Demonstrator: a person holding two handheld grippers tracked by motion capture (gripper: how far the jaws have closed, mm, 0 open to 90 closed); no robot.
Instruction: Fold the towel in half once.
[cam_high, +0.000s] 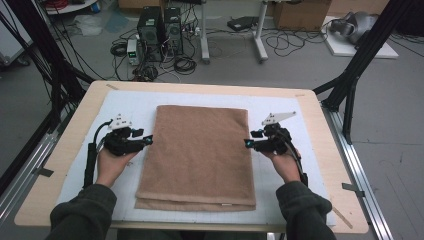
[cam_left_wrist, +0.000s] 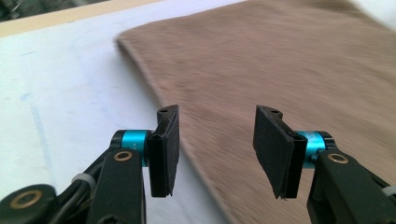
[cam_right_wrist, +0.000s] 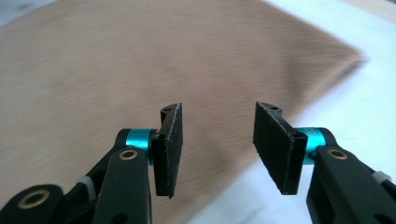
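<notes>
Table: a pale wooden table (cam_high: 320, 125) with rounded corners is seen from above; most of its top is covered by a white mat (cam_high: 127, 102).
Room: a grey floor (cam_high: 400, 135) lies beyond the far edge, strewn with black cables; two dark computer towers (cam_high: 160, 32), a cardboard box (cam_high: 300, 15) and the legs of a white stand are seen there. Black frame struts rise at both sides.
Towel, place: a brown towel (cam_high: 200, 150) is laid flat in the middle of the mat, folded into a long rectangle, its layered edges stacked at the near end.
Left gripper: the left gripper (cam_high: 148, 139) is held just beside the towel's left edge, pointed inward. In the left gripper view the jaws are parted to a middling gap, nothing is gripped, and the towel's edge is seen below and beyond them.
Right gripper: the right gripper (cam_high: 248, 144) is held at the towel's right edge, mirrored. Its jaws stand equally half-spread, nothing is clamped, and the cloth is seen under them.
Contact: whether the tips touch the cloth cannot be told.
Materials: the towel is a soft, short-napped terry, matte. The finger pads (cam_left_wrist: 273, 147) are flat black slabs with a rough felt-like face, mounted on turquoise metal collars and black arms with brass rivets.
Hands: each gripper is carried by a hand in a dark green sleeve (cam_high: 82, 212).
</notes>
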